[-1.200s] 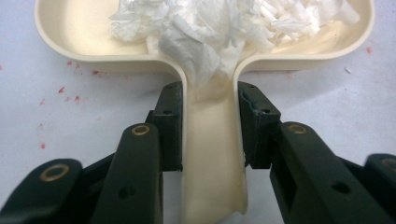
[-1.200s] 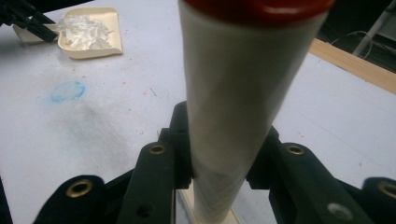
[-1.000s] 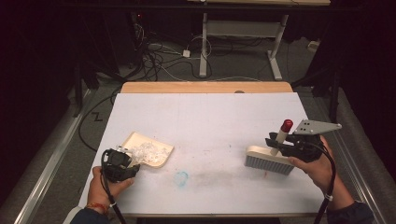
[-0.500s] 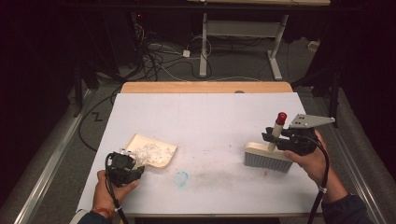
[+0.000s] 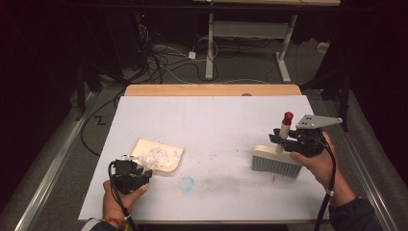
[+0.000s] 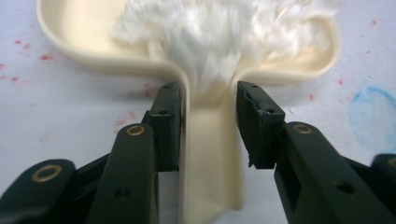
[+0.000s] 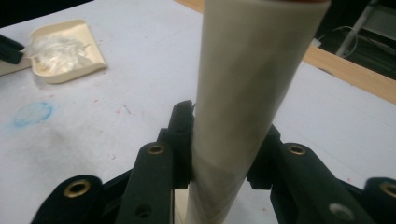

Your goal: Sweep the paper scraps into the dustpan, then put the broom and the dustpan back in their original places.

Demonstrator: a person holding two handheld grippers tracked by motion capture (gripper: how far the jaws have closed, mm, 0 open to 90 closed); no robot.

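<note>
A cream dustpan [image 5: 166, 166] lies at the table's left front with white fluff [image 5: 156, 156] piled in it. My left gripper [image 5: 132, 173] is behind it, and in the left gripper view the jaws [image 6: 208, 93] are shut on the dustpan's handle [image 6: 210, 154], fluff [image 6: 224, 32] just ahead. A brush [image 5: 276, 163] with grey bristles stands on the table at the right. Its cream handle [image 7: 252, 70] with a red cap [image 5: 287, 117] rises nearly upright. My right gripper [image 5: 284, 139] is shut on that handle.
A blue chalky smudge [image 5: 186, 183] and a grey smear mark the white table [image 5: 211, 120] between the two tools. A wooden strip [image 5: 211, 90] runs along the far edge. Cables and desk legs [image 5: 209, 53] lie on the floor beyond.
The right gripper has shifted left and away with the brush handle, tipping it more upright. The left hand has edged slightly toward the near edge; the dustpan has barely moved.
</note>
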